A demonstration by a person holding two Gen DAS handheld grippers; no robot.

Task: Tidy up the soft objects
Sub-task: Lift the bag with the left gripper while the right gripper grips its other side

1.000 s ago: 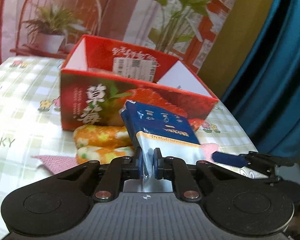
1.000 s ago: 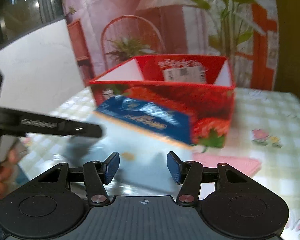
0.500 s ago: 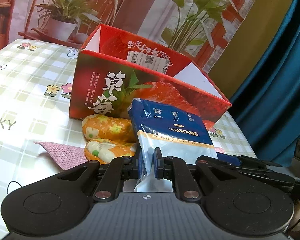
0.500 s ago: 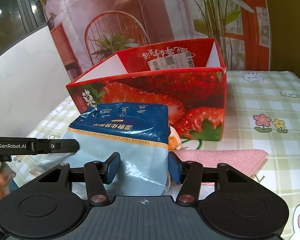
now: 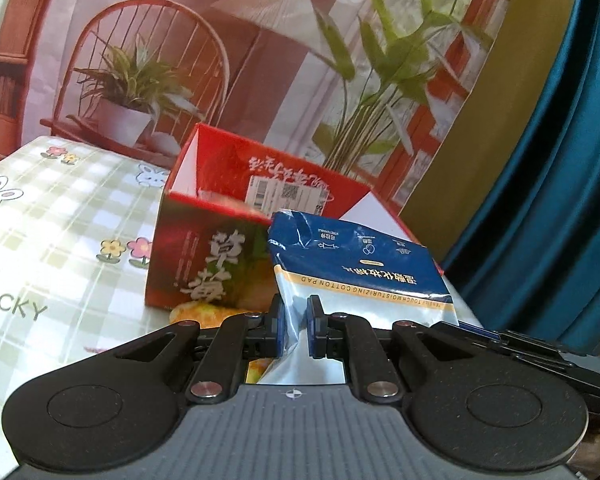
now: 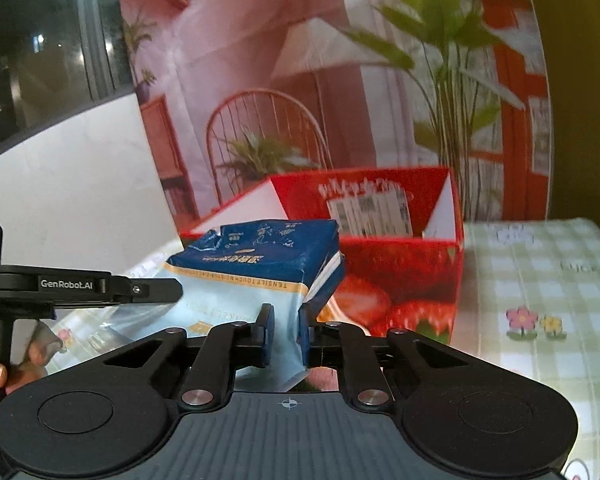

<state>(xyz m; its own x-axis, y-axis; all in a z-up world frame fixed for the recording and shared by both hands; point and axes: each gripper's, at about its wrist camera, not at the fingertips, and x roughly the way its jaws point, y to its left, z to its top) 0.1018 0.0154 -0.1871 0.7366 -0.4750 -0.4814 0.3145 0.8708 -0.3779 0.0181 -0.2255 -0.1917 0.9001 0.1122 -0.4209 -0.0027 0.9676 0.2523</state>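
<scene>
Holding the cotton pad pack [image 5: 360, 276] with my left gripper [image 5: 293, 326] clamped on its near edge; my right gripper [image 6: 285, 336] has just closed on its other corner. It hangs short of the red strawberry box [image 5: 204, 264]. A floral bundle [image 5: 204, 314] waits on the surface [image 5: 60, 232], so little is done

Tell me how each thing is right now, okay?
Cotton pad pack: lifted, pinched at its pale bottom edge by both grippers.
Left gripper: shut on the pack.
Right gripper: has just closed; shut on the pack.
Strawberry box: open-topped, upright on the table.
Orange flowery cloth: lying against the box's front.
</scene>
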